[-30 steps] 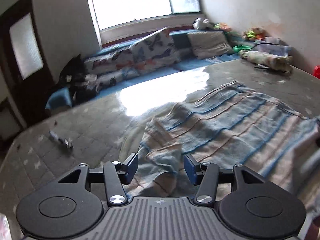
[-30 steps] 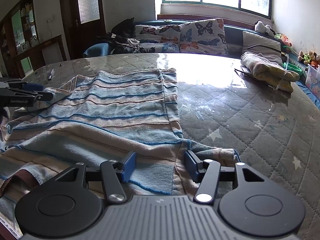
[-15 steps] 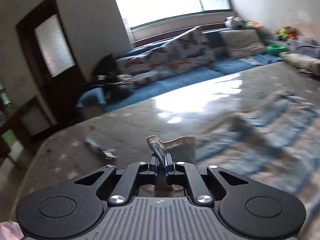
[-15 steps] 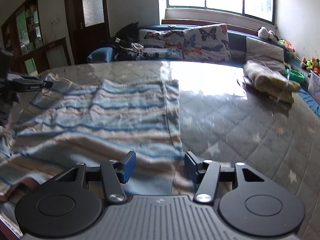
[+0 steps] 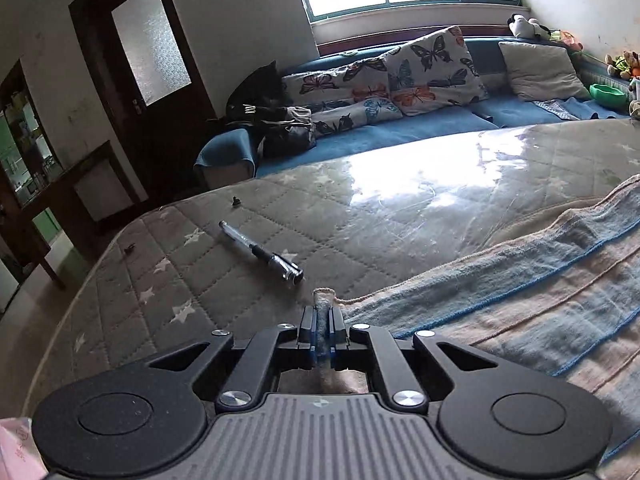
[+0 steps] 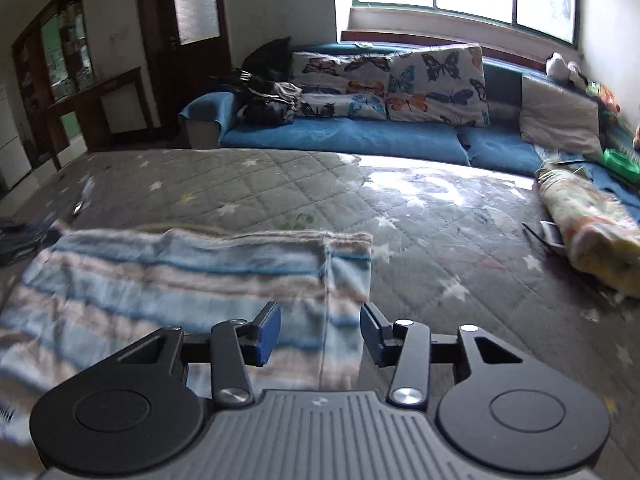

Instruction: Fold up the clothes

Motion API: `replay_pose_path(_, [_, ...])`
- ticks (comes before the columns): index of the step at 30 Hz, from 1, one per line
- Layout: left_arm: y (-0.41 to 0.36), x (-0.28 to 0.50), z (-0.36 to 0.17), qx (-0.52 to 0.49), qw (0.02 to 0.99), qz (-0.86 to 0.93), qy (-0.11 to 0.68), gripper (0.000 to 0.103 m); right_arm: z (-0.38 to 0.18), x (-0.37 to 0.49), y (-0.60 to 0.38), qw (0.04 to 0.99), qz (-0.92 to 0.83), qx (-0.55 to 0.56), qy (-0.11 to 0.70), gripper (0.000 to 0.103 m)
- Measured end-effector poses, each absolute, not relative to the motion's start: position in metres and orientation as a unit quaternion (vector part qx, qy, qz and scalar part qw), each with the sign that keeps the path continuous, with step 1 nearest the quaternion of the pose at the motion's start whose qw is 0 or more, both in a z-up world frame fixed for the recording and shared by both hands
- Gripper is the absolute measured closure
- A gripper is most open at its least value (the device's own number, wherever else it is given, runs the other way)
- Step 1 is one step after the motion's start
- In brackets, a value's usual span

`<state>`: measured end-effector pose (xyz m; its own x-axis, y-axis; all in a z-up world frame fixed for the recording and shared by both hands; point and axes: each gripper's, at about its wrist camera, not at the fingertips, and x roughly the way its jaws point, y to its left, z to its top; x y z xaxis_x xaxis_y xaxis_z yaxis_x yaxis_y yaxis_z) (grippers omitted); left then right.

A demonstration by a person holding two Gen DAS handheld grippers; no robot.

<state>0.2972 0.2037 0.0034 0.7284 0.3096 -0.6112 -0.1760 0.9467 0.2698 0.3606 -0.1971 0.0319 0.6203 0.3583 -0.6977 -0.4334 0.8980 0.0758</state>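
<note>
A blue, beige and white striped cloth lies on the quilted grey mattress. My left gripper is shut on a corner of the cloth, and a small tuft sticks up between the pads. In the right wrist view the cloth spreads to the left and under my right gripper, which is open with its jaws wide apart above the cloth's right edge. The cloth looks folded over, with a doubled edge at its far side.
A pen lies on the mattress just ahead of the left gripper. A rolled patterned bundle lies at the mattress's right side. A blue sofa with butterfly cushions stands behind, under the window. A dark door is at the left.
My left gripper closed on the cloth corner and carried it across toward the pen side. The right gripper stayed open and moved forward over the cloth.
</note>
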Motion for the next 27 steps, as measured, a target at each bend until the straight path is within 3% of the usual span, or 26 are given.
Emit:
replay_pose_path(7, [0.201,0.308,0.006,0.106,0.926,0.122,0.34,0.097,0.003,0.395,-0.194,0.894,0.192,-0.045,0.402,0.06])
replay_pose_path(8, [0.201,0.31,0.006,0.109,0.926,0.122,0.34,0.097,0.002,0.395,-0.194,0.894,0.194,-0.045,0.401,0.065])
replay_pose_path(9, [0.2,0.313,0.005,0.111,0.926,0.123,0.339,0.097,0.002,0.396,-0.194,0.895,0.196,-0.043,0.399,0.081])
replay_pose_path(11, [0.2,0.318,0.004,0.113,0.926,0.126,0.338,0.097,0.002,0.396,-0.194,0.894,0.2,-0.034,0.398,0.098])
replay_pose_path(16, [0.198,0.328,-0.001,0.117,0.924,0.133,0.339,0.096,0.002,0.395,-0.188,0.905,0.18,-0.062,0.38,0.098])
replay_pose_path(20, [0.196,0.332,-0.01,0.136,0.915,0.155,0.348,0.091,0.003,0.4,-0.193,0.905,0.172,-0.06,0.384,0.082])
replay_pose_path(27, [0.197,0.305,0.008,0.11,0.919,0.165,0.341,0.087,0.026,0.376,-0.206,0.906,0.19,-0.07,0.371,0.08])
